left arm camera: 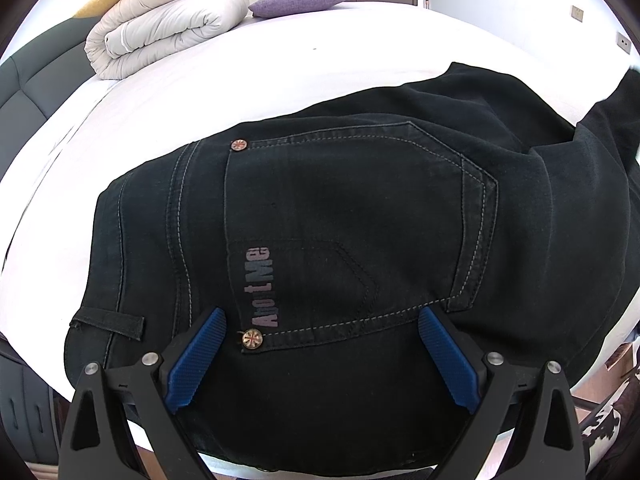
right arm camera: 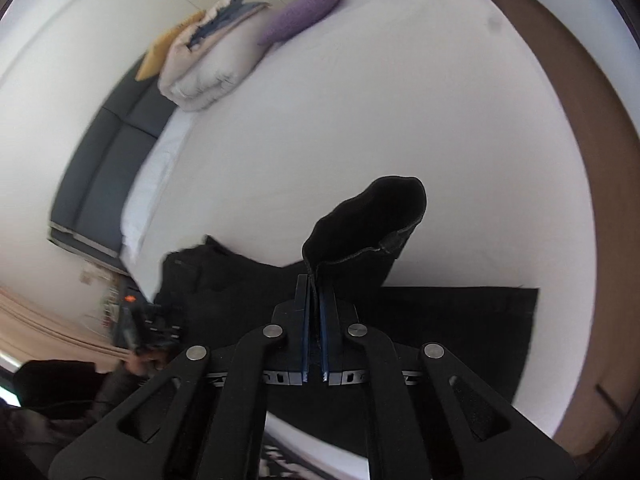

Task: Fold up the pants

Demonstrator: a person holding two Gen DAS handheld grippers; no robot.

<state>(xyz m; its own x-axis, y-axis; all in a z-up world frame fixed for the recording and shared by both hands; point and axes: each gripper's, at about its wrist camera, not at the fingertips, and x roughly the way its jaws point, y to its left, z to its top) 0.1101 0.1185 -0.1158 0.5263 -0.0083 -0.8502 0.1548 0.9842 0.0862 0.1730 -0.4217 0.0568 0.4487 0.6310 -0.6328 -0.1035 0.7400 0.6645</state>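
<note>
Right gripper [right arm camera: 315,280] fingers clamped on pants [right arm camera: 360,220] hem, raised for folding.
Left gripper [left arm camera: 322,316] fingers apart over back pocket [left arm camera: 344,232], steadying waist on bed [left arm camera: 240,80].

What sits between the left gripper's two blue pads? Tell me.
In the left wrist view, the open left gripper has black pants between its pads: the back pocket's lower edge and a copper rivet, on the white bed.
</note>
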